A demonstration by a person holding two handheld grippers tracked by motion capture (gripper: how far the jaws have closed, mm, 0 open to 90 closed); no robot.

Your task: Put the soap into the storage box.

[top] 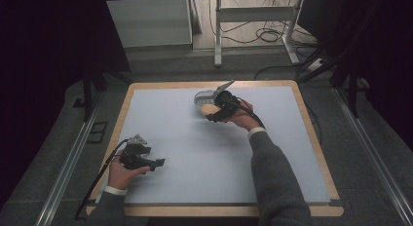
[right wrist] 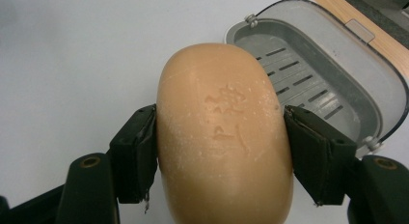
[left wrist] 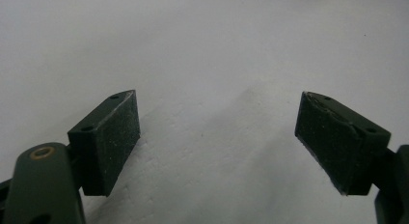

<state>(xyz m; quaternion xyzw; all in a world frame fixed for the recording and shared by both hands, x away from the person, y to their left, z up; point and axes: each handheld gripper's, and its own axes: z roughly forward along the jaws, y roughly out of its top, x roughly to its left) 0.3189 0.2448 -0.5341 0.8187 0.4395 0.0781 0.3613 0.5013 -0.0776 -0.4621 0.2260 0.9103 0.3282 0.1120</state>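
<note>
The right gripper [top: 215, 112] has its black fingers [right wrist: 136, 156] clenched on a smooth, oval, tan bar of soap [right wrist: 225, 132], one pad pressing each long side; faint stamped marks show on the bar's upper face. The soap hangs just above the pale blue tabletop [top: 195, 153], near the middle of its far edge. Just beyond it sits an open grey plastic soap box [right wrist: 318, 79] with a slotted draining floor, its hinged lid [top: 221, 85] tilted up behind it toward the far edge. The soap is beside the box, not inside it. The left gripper [top: 158, 162] rests near the tabletop's near left corner, its fingers [left wrist: 108, 142] released and spread wide, with bare tabletop between them.
</note>
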